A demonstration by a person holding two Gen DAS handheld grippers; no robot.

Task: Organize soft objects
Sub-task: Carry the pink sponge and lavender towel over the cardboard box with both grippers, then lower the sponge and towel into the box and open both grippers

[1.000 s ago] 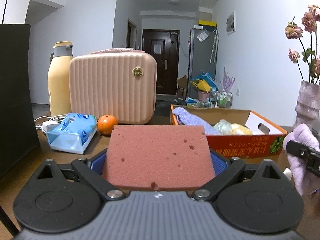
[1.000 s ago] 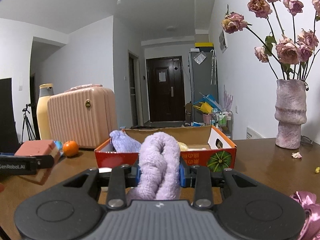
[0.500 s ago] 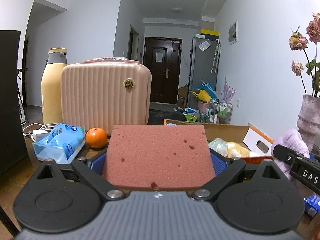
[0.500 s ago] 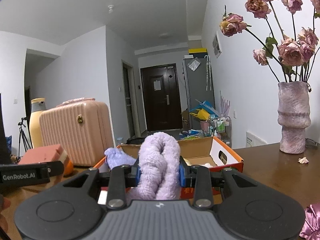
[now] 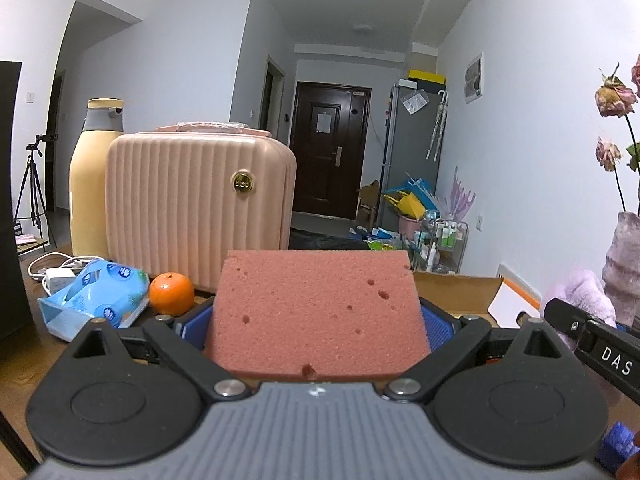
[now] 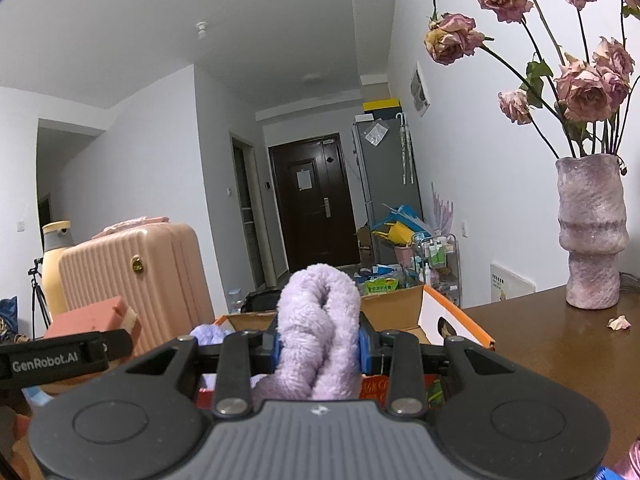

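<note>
My left gripper (image 5: 318, 320) is shut on a pink sponge (image 5: 316, 308) and holds it above the table, in front of the orange cardboard box (image 5: 460, 284). The sponge also shows at the left of the right wrist view (image 6: 92, 316). My right gripper (image 6: 318, 344) is shut on a folded lilac towel (image 6: 316, 332), held above the box (image 6: 436, 320). The towel also shows at the right edge of the left wrist view (image 5: 576, 292). Another lilac cloth (image 6: 210, 334) lies in the box's left end.
A pink ribbed case (image 5: 196, 204) and a cream thermos (image 5: 94, 176) stand at the back left. A blue tissue pack (image 5: 94, 296) and an orange (image 5: 171, 294) lie in front of them. A vase of dried roses (image 6: 592, 232) stands on the table at the right.
Both grippers have risen with their loads and moved over the box. The views tilted upward, so the table and box sit lower in frame.
</note>
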